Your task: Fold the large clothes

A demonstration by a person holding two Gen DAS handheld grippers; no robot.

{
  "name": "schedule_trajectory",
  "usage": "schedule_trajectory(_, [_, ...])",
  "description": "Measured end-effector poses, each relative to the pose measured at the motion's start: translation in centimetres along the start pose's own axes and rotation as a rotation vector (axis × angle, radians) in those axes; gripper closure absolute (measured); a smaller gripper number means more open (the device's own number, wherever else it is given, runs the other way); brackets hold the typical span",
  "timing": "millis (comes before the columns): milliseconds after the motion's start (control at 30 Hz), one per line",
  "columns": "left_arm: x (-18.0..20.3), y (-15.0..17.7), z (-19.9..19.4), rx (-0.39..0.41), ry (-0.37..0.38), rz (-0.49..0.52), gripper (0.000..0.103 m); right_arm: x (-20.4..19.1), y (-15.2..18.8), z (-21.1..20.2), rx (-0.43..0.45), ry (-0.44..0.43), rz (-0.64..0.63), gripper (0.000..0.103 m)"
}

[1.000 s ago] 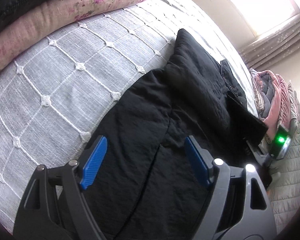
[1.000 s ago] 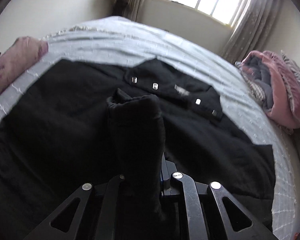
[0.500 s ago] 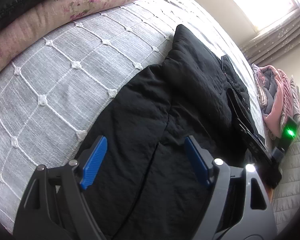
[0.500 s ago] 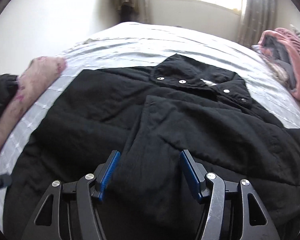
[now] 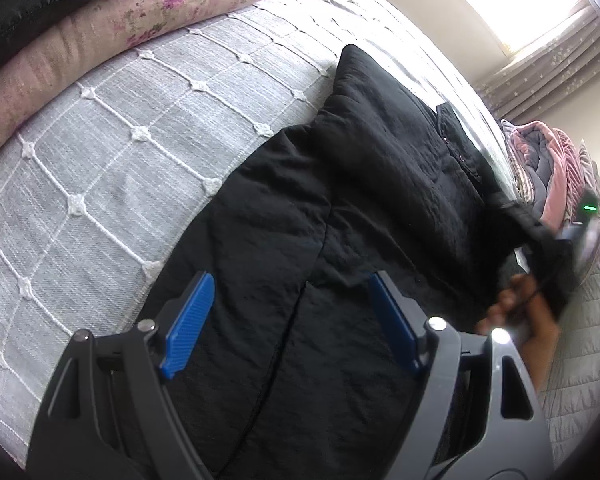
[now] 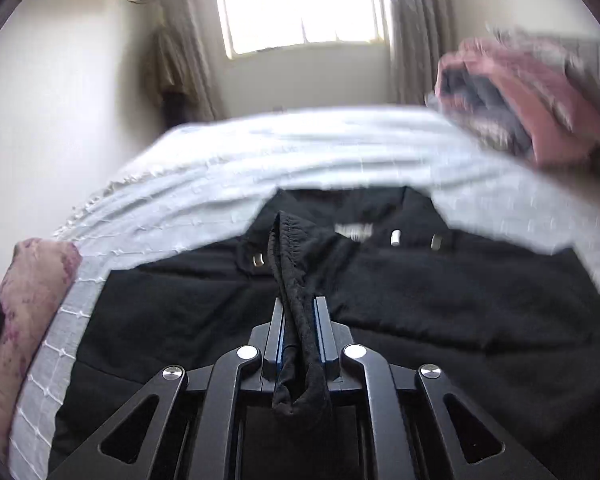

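Right wrist view: right gripper (image 6: 300,322) closing, blue pads pinching a bunched strip of black fabric, the elastic cuff (image 6: 290,236) of the black jacket (image 6: 460,292), sticking up between the jaws. Jacket spread flat on the grey quilted bedspread (image 6: 260,160), collar end with silver snaps (image 6: 396,237) toward the window (image 6: 300,0). Bit blurry on the right side, pink and grey pile of bedding (image 6: 532,100) over there near the curtain. Floral pink blanket (image 6: 32,280) rolled along the left edge of the bed.

Left wrist view: left gripper (image 5: 292,312) wide open, blue pads well apart, nothing clamped, just hovering above the black jacket (image 5: 360,200) near its left edge and a seam. Grey quilted bedspread (image 5: 120,140) with the white diamond stitching bare to the left of the jacket. Floral pink blanket (image 5: 120,20) at top left with something dark lying on it. Over at the right edge, blurred, right gripper (image 5: 580,232) with a green light on, and a hand (image 5: 528,312) under it, holding black cloth lifted off the bed
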State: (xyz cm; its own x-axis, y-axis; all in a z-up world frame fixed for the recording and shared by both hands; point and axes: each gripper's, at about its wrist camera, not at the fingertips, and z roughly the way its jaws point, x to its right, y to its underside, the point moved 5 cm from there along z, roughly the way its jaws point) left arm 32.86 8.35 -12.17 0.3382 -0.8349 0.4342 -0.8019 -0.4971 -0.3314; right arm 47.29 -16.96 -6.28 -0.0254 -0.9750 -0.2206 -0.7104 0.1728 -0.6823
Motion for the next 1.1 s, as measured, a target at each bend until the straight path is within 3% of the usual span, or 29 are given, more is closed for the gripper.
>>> schedule_trajectory(67, [-0.2, -0.1, 0.0, -0.001, 0.004, -0.009, 0.023, -0.9, 2.0, 2.4, -0.119, -0.032, -0.057, 0.069])
schedule_trajectory(100, [-0.3, -0.1, -0.1, -0.001, 0.005, -0.011, 0.023, -1.3, 2.2, 2.1, -0.085, -0.021, -0.096, 0.067])
schedule_trajectory(167, [-0.4, -0.1, -0.2, 0.0, 0.008, -0.015, 0.023, -2.3, 2.3, 0.8, -0.056, -0.086, -0.126, 0.039])
schedule_trajectory(200, [-0.3, -0.1, -0.2, 0.001, 0.01, -0.016, 0.023, -2.7, 2.3, 0.2, -0.065, -0.145, -0.111, 0.035])
schedule_trajectory(267, [-0.3, 0.0, -0.3, 0.001, 0.01, -0.01, 0.023, -3.9, 1.9, -1.7, -0.07, -0.234, -0.112, 0.033])
schedule_trajectory(400, [-0.4, 0.0, -0.4, 0.003, 0.008, -0.009, 0.023, -4.4, 1.2, -5.7, -0.066, -0.258, -0.11, 0.033])
schedule_trajectory(533, [-0.6, -0.2, -0.3, 0.008, -0.002, -0.018, 0.023, -2.9, 3.1, -9.8, -0.098, -0.343, -0.095, 0.033])
schedule_trajectory(667, [-0.5, 0.0, -0.2, 0.005, 0.0, -0.015, 0.023, 0.8, 6.2, -14.1, -0.094, -0.314, -0.095, 0.033])
schedule_trajectory(800, [0.0, 0.2, -0.1, 0.005, -0.003, 0.002, 0.023, 6.0, 9.3, -18.0, -0.107, -0.297, -0.005, 0.031])
schedule_trajectory(900, [0.3, 0.5, -0.2, 0.008, -0.011, 0.013, 0.023, 10.2, 11.1, -20.7, -0.069, -0.26, 0.081, 0.025])
schedule_trajectory(1033, [0.6, 1.3, -0.6, 0.017, -0.019, 0.033, 0.023, 14.6, 13.5, -21.8, -0.016, -0.246, 0.185, 0.02])
schedule_trajectory(1100, [0.8, 2.0, -0.9, 0.012, -0.009, 0.046, 0.023, 16.6, 14.9, -20.8, -0.068, -0.227, 0.265, 0.02])
